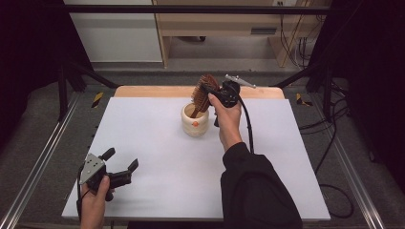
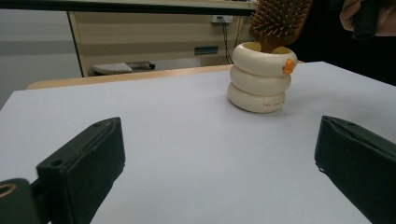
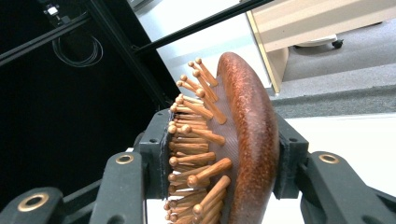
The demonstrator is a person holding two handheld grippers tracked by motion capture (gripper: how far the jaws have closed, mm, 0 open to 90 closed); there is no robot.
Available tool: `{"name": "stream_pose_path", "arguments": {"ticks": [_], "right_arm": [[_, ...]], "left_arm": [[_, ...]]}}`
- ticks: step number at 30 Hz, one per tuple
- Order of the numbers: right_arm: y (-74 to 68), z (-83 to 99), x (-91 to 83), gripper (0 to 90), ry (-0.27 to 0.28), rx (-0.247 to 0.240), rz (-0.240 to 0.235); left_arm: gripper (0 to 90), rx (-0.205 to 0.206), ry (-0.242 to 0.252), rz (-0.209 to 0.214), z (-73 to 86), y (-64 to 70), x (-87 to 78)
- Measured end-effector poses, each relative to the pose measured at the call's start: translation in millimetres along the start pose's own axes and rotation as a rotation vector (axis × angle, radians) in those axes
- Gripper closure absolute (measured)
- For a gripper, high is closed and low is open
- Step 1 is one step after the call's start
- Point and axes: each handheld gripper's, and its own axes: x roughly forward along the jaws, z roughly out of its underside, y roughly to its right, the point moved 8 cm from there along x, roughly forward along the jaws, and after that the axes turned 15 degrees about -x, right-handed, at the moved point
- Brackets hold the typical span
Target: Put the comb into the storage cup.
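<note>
Between the right tongs (image 3: pixel 219 182), clamped on the head of the brown wooden paddle hairbrush with wooden pins (image 1: pixel 204 89): one jaw against the pins, the other on the smooth back. Handle already dipping into the cream ringed ceramic holder with the small orange mark (image 1: pixel 195 120), mid-table toward the far edge. Best lowered straight down, brush kept near upright, handle clear of the rim to avoid tipping the holder; release only once bottomed. Left tongs (image 1: pixel 120 164) spread apart, idle low over the white table (image 1: pixel 157 162) near its front left corner.
</note>
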Motion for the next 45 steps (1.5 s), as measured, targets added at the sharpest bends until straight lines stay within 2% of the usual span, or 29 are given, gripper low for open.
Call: {"name": "stream_pose_path", "arguments": {"ticks": [45], "right_arm": [[5.3, 5.3, 2.6, 50.0, 0.001, 0.024, 0.004]], "left_arm": [[1.8, 0.0, -0.004, 0.003, 0.7, 0.7, 0.6]]}}
